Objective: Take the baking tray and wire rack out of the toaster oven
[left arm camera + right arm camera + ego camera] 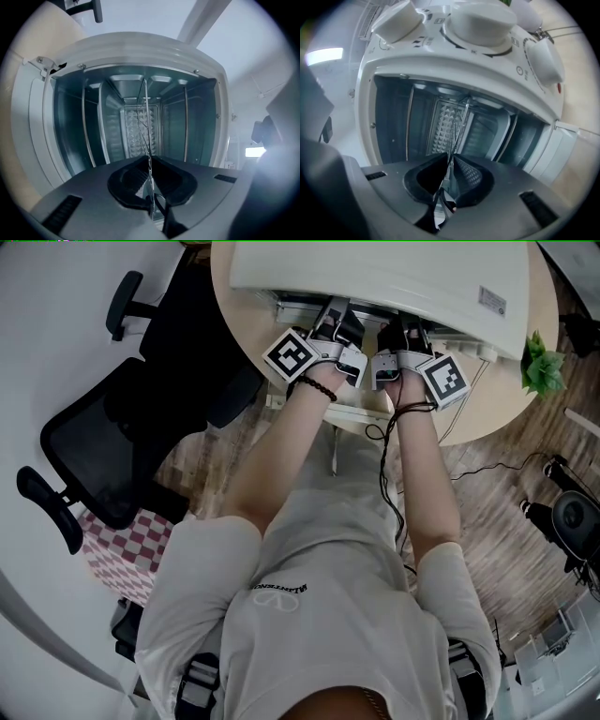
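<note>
The white toaster oven (394,277) stands on the round table, and both grippers reach into its open front. In the left gripper view the wire rack (146,117) runs edge-on as a thin line through the oven cavity. It passes between the jaws of my left gripper (149,161), which are shut on its front edge. The right gripper view shows the same wire rack (459,122) edge-on, with my right gripper (448,161) shut on it. In the head view the left gripper (339,320) and right gripper (398,334) sit side by side at the oven mouth. I cannot make out the baking tray.
The oven's knobs (480,21) line one side of the opening, and its open door (361,413) hangs under my wrists. The table edge (487,399) has a small green plant (542,367) at the right. A black office chair (122,427) stands at the left.
</note>
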Motion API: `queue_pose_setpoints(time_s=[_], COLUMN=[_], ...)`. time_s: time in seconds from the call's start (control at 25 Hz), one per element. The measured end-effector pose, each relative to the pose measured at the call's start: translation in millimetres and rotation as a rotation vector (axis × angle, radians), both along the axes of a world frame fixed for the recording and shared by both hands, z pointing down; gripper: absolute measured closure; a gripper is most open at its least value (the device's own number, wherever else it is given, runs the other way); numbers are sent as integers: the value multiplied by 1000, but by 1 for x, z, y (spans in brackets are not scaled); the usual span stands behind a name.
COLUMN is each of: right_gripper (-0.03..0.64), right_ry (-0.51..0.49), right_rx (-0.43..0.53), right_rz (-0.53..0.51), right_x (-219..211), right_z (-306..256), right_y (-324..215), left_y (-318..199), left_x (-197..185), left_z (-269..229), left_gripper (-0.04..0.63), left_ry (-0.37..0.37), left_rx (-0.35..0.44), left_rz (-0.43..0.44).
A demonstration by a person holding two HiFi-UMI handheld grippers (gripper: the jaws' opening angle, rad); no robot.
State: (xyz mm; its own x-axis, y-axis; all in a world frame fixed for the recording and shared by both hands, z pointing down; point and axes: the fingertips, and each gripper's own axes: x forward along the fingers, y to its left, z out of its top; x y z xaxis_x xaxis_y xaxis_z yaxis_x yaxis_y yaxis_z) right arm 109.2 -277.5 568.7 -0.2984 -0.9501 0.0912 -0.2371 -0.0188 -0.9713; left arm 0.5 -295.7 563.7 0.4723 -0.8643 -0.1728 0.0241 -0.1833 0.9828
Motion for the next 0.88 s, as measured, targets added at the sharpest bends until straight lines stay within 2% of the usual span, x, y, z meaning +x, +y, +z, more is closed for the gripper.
queue_pose_setpoints(time_s=[0.2,0.48,0.88], right_gripper=[586,601,603], right_ry=[-20,-107,-119], right_rx=[3,20,26], right_rz=[4,33,42], right_x=[0,0,-2], right_z=[2,2,-1], right_y=[0,-1,5], left_y=[0,0,6], left_x=[-1,-1,-3], left_z=[3,4,3], left_gripper=[580,586,588], left_ry=[9,6,10], left_rx=[2,11,13], left_rz=[2,10,11])
